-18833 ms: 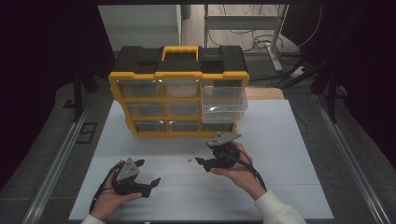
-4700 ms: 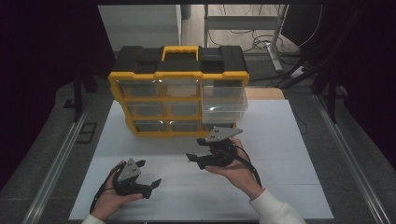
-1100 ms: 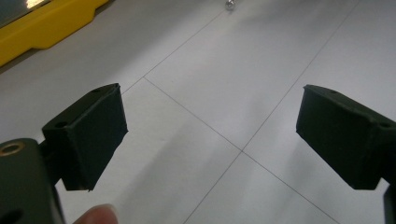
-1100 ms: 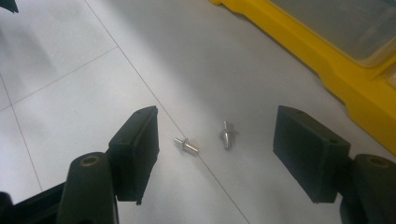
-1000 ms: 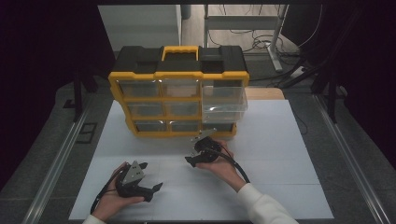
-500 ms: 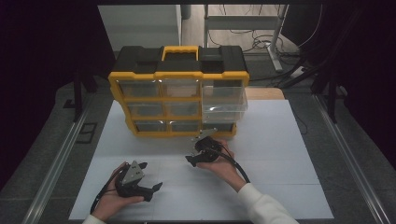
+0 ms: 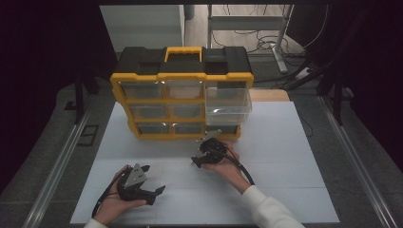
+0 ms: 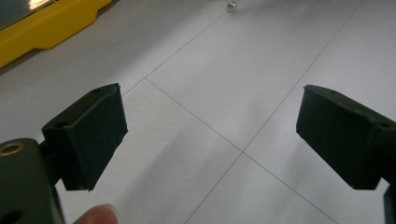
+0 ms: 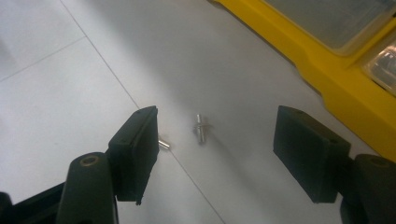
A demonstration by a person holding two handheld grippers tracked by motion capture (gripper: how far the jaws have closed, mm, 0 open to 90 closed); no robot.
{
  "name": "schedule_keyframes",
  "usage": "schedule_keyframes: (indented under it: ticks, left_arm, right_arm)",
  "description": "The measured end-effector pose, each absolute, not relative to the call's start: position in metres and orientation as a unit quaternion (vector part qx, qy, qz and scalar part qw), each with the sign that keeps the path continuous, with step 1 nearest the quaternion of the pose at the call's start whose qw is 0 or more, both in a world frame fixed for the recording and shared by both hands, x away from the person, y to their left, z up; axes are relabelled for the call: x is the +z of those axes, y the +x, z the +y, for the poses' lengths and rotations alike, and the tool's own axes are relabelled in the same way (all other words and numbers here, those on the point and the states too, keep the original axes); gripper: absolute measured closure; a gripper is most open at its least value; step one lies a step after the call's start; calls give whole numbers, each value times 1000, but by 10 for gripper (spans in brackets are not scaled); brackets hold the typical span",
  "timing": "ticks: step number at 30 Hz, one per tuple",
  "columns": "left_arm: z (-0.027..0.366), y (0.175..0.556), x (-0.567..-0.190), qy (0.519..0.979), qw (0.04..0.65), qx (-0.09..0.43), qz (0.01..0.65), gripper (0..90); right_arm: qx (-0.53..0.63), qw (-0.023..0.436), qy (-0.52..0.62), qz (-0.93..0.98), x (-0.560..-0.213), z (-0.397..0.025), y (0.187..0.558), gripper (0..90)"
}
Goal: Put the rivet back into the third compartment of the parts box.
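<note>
the right gripper (image 7: 205, 153) hovered low over the white table (image 7: 285, 156), just in front of the yellow-and-black drawer organizer (image 7: 183, 90) that stood toward the table's far edge, near its bottom right drawer. its jaws stood wide apart and held nothing. in the right gripper view a small silver bolt (image 9: 200, 128) lay flat on the table in the gap between the jaws, nearer the left jaw than the right and touching neither. its long axis ran roughly along the gripper's line of sight, the thin shank pointing away toward the far side of that view and the thicker end toward the camera, tilted slightly. a second small silver piece (image 9: 163, 143) lay just beside the left jaw's inner face, partly hidden by it. the organizer's yellow base (image 9: 327, 79) ran diagonally across the upper right of that view, close to the bolt but apart from it. the left gripper (image 7: 151, 184) rested in the person's hand near the table's near edge, toward its left corner, jaws spread wide and empty over bare table, well apart from the bolt.
</note>
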State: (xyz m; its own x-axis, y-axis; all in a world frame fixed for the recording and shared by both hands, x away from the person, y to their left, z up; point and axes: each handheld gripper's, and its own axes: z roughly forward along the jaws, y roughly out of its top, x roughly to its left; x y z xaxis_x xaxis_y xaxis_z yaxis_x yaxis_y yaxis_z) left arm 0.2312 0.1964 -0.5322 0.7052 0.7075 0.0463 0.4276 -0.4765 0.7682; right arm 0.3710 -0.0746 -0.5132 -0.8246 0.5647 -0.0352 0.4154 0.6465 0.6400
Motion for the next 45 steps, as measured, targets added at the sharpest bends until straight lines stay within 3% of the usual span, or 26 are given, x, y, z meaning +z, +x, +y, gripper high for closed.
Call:
schedule_keyframes:
  ticks: [12, 24, 42, 45]
  left_arm:
    - [196, 231, -532, 840, 384, 182, 338, 91]
    - [197, 231, -532, 837, 386, 184, 340, 91]
    - [197, 231, -532, 837, 386, 185, 340, 92]
    - [197, 231, -532, 837, 386, 186, 340, 92]
  right_arm:
    - [309, 130, 276, 901, -520, -73, 374, 339]
    - [295, 134, 264, 908, -524, -68, 373, 429]
    - [299, 110, 251, 914, -522, -67, 371, 841]
    - [295, 107, 251, 916, -522, -67, 370, 862]
